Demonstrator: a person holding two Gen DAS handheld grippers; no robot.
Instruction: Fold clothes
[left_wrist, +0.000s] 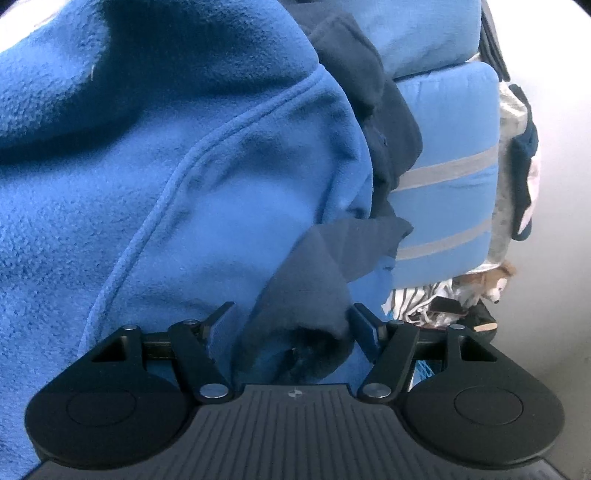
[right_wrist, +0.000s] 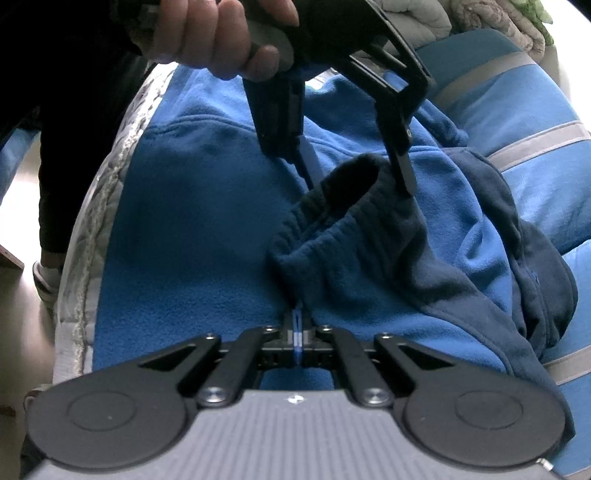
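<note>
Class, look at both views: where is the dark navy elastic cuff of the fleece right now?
In the right wrist view the navy cuff sits mid-frame on the blue fleece, between the open left gripper and the shut right gripper.

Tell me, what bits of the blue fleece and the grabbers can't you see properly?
- Left wrist view: blue fleece runs past the frame edges; its whole shape is cut off.
- Right wrist view: right gripper fingertips buried in fleece.
- Right wrist view: left gripper body hidden behind the hand.

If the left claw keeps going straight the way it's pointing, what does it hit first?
Most likely the dark navy cuff of the blue fleece, which already sits between the left claw's open jaws; depth is hard to judge.
</note>
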